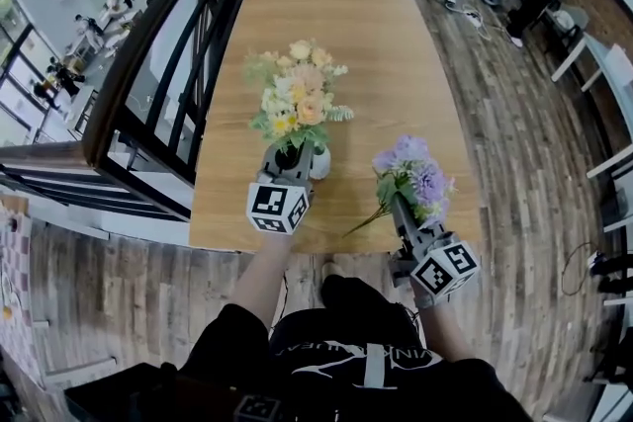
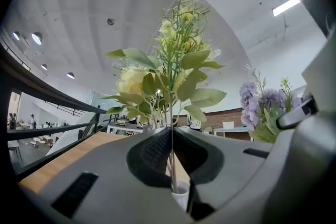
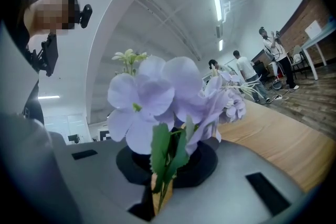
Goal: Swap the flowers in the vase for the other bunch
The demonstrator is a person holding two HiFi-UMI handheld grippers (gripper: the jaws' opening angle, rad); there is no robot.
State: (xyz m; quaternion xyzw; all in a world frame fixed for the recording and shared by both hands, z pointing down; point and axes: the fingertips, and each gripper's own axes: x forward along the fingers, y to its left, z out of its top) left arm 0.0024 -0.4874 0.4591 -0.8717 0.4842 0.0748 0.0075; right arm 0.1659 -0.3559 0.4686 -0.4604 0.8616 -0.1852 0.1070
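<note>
On the tabletop (image 1: pixel 396 44), near edge: white vase (image 1: pixel 318 163) stands upright w/ the peach-yellow bunch (image 1: pixel 297 94) in it. Stems run down into its mouth as far as we can see.
Left tool (image 1: pixel 289 156): jaws closed tight on that bunch's thin stems, just above the vase rim. We read the low grip as deliberate: all stems come out together and the heads stay uncrushed.
Left tool aim: roughly level, reaching in from our side, so leaves and blooms fan up clear of the jaws.
Right tool (image 1: pixel 401 208): jaws closed on the stems of the purple bunch (image 1: pixel 413 175), blooms pointing away from us, stem ends poking back past the jaws.
Purple bunch, place: held just right of the vase, near but apart from it (parked there, we'd say, so it can go in once the mouth is free).
Step, our guess: old bunch about to be drawn out; swap not done yet.
Next move needs: a straight pull upward, as a slanted one could tip the vase, which nothing holds down.
Risk: leaves catching on the rim and dragging the vase along. Can't tell how tight the stems sit inside.
</note>
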